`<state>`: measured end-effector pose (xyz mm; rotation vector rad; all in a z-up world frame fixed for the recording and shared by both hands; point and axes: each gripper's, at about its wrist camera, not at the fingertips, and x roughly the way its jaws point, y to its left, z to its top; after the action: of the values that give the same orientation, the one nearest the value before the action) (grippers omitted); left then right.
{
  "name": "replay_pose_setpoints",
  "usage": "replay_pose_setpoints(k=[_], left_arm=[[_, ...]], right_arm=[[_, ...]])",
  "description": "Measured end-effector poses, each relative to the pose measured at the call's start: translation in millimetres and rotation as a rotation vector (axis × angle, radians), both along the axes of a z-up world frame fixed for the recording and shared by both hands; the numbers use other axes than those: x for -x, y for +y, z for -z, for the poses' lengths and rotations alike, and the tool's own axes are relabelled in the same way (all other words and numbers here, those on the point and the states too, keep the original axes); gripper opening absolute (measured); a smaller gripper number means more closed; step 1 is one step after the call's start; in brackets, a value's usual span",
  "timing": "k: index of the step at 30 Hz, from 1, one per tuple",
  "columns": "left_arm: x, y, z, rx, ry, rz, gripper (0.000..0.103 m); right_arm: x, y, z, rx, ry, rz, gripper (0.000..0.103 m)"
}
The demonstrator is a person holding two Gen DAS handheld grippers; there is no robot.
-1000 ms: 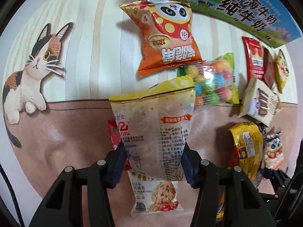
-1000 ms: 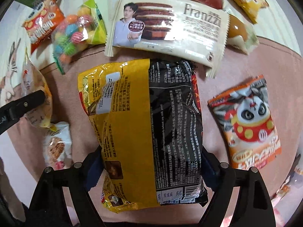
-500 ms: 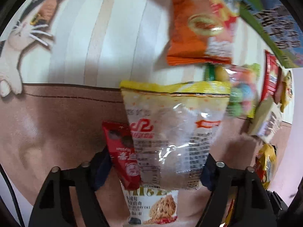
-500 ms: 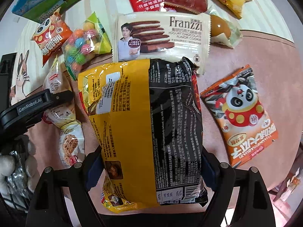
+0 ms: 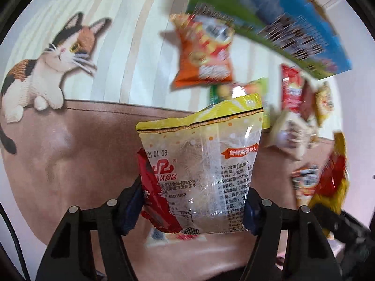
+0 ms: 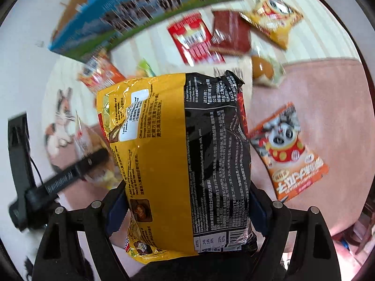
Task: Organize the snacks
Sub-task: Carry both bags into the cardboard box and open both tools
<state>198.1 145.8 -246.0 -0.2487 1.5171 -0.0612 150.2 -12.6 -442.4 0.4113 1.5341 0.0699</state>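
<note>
My left gripper (image 5: 191, 207) is shut on a clear cracker bag with a yellow top (image 5: 201, 161) and a thin red packet (image 5: 155, 194) pressed against its left side, both lifted above the mat. My right gripper (image 6: 185, 208) is shut on a large yellow-and-black noodle pack (image 6: 178, 159), held above the mat. The left gripper with its bag also shows in the right wrist view (image 6: 77, 171), to the left of the noodle pack.
Several snacks lie on the cat-print mat (image 5: 70, 154): an orange panda bag (image 6: 290, 149), another orange bag (image 5: 204, 53), red packets (image 6: 194, 39), a yellow bag (image 6: 271, 16), a small packet below my left fingers (image 5: 157, 236). A blue-green milk carton (image 6: 145, 11) stands behind.
Both grippers have risen and pulled back with their packs; the table snacks look smaller and blurred. The red packet now rides up with the cracker bag.
</note>
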Motion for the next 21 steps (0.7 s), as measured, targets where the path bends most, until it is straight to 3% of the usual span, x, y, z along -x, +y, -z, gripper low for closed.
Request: replay_pose_setpoints(k=[6,10,12,15,21], left_arm=[[-33.4,-16.8,-97.3,0.035,-0.148,-0.045,0.067],[-93.3,-38.2,-151.9,0.055,-0.248,-0.032,0.067],[-119.2,-43.4,-165.8,0.035,-0.281,-0.015,0.067],[-161.8,-63.4,-165.6,-0.029,-0.302,0.038,0.067],[-258.2,-88.6,-114.4,-0.096,-0.198,0.103,0.068]], right_arm=[[-47.0,-13.6,-71.9,-0.081,-0.103,-0.059,0.088],[-109.1,-38.2,-120.7,-0.105,-0.197,-0.107,0.088],[-142.9,-44.2,-135.6,-0.091,-0.243,-0.130,0.088],[-196.1,-49.6,-147.9,-0.025,-0.303,-0.169,0.088],[-294.5,-48.8,-101.9,0.074,-0.273,-0.218,0.088]])
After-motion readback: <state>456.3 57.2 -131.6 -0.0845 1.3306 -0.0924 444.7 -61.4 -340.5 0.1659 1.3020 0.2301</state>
